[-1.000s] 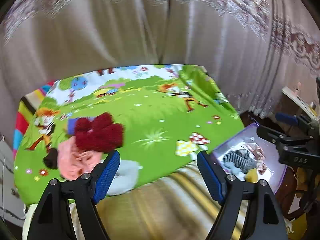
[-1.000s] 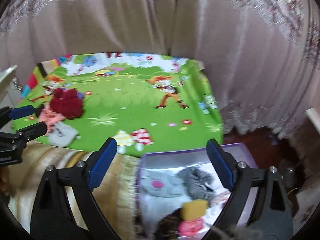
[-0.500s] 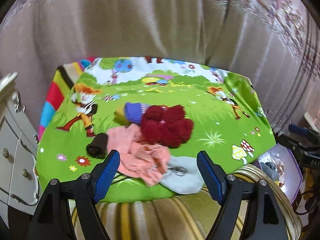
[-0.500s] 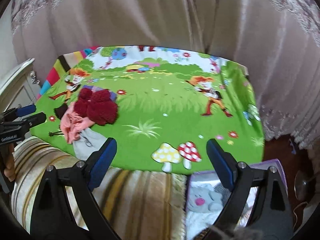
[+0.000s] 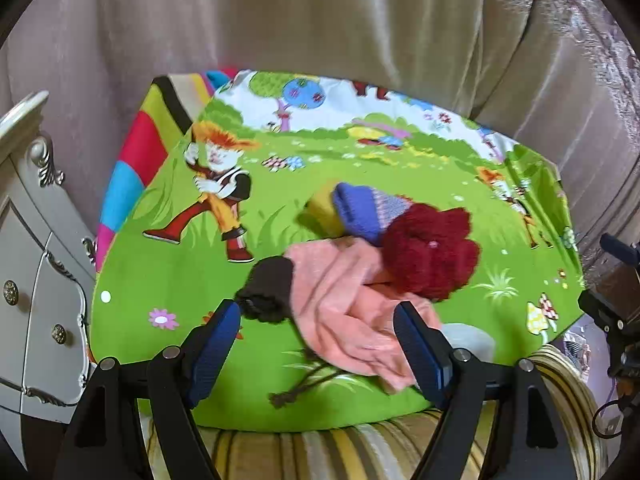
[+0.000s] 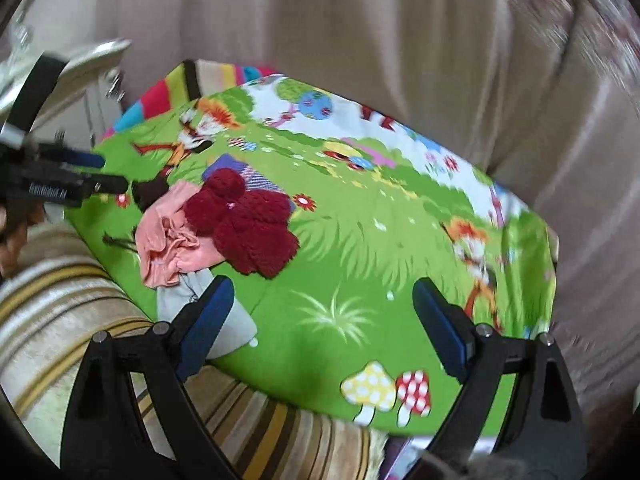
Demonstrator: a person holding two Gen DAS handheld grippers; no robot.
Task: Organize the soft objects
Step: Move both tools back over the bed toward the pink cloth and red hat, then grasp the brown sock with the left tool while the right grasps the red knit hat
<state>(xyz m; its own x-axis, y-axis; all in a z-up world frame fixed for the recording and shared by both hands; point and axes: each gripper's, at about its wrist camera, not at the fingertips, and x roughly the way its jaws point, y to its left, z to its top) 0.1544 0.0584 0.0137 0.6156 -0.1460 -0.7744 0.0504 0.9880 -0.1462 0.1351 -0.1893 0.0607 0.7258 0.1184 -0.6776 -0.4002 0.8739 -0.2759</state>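
Nearest the lens: left gripper [image 5: 318, 344] spread wide, empty; right gripper [image 6: 324, 320] likewise.
Pile: pink cloth [image 5: 340, 300], crumpled, on green cartoon mat [image 5: 168, 280].
Behind: fuzzy maroon knit [image 5: 432, 252] over blue knit [image 5: 360, 210].

Heap of soft knits [image 5: 372, 276] on green cartoon cloth [image 5: 168, 280]: maroon atop pink, blue-purple behind.

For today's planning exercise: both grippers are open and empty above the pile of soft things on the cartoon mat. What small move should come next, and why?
Probably lower the left gripper onto the pink cloth and close. Its open jaws already frame that cloth, which lies at the near edge of the pile, partly under the dark red knitted item; the right gripper hangs over bare mat.
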